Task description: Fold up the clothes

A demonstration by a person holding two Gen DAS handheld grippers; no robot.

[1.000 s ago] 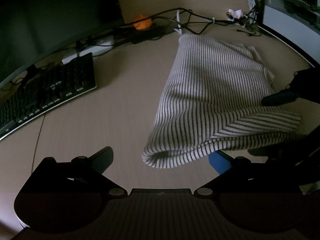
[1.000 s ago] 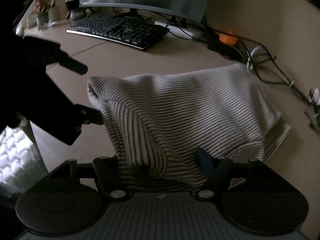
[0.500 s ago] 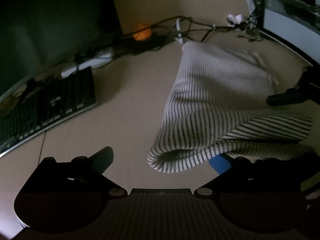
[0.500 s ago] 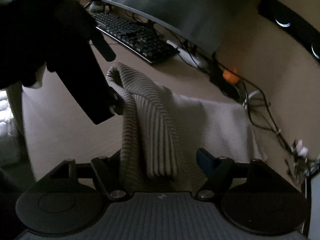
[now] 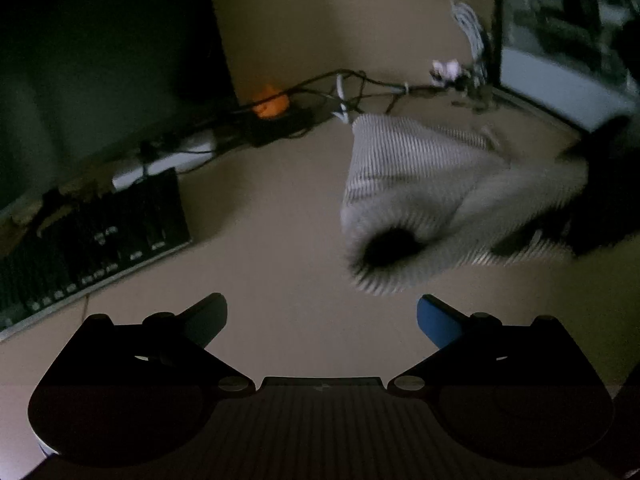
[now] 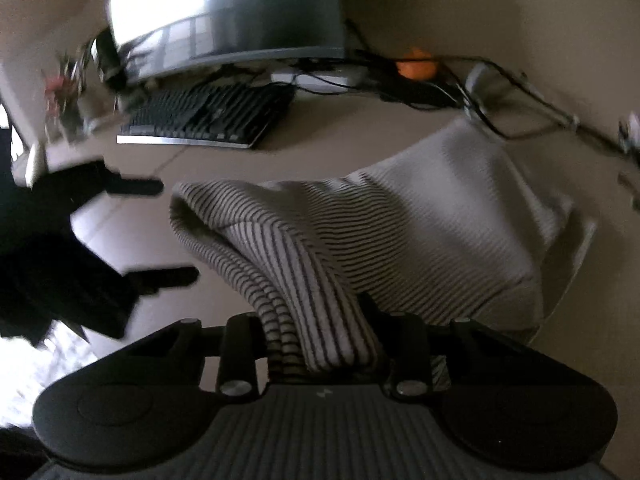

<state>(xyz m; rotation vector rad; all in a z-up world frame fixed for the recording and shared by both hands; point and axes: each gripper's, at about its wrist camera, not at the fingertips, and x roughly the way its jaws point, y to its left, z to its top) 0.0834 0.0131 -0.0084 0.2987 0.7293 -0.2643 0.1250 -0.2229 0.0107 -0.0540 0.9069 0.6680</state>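
A cream garment with thin dark stripes (image 5: 420, 184) lies bunched on the beige desk (image 5: 260, 220), its near fold raised. In the right wrist view my right gripper (image 6: 320, 340) is closing its jaws, and a thick gathered fold of the garment (image 6: 420, 232) fills the gap, pressed by both fingers. In the left wrist view this gripper shows only as a dark blur (image 5: 600, 200) at the cloth's right edge. My left gripper (image 5: 322, 316) is open over bare desk, apart from the cloth. It also appears as the left gripper (image 6: 160, 232) left of the fold.
A black keyboard (image 5: 100, 240) and a dark curved monitor (image 5: 100, 60) stand on the left. An orange object (image 5: 270, 104) and tangled cables (image 5: 360, 88) lie along the back wall. A second screen (image 5: 560, 40) stands at the right.
The right gripper's jaws narrowed onto the gathered fold and pulled the cloth to the right. The cloth's near edge no longer covers the left gripper's blue finger; the left gripper stays open.
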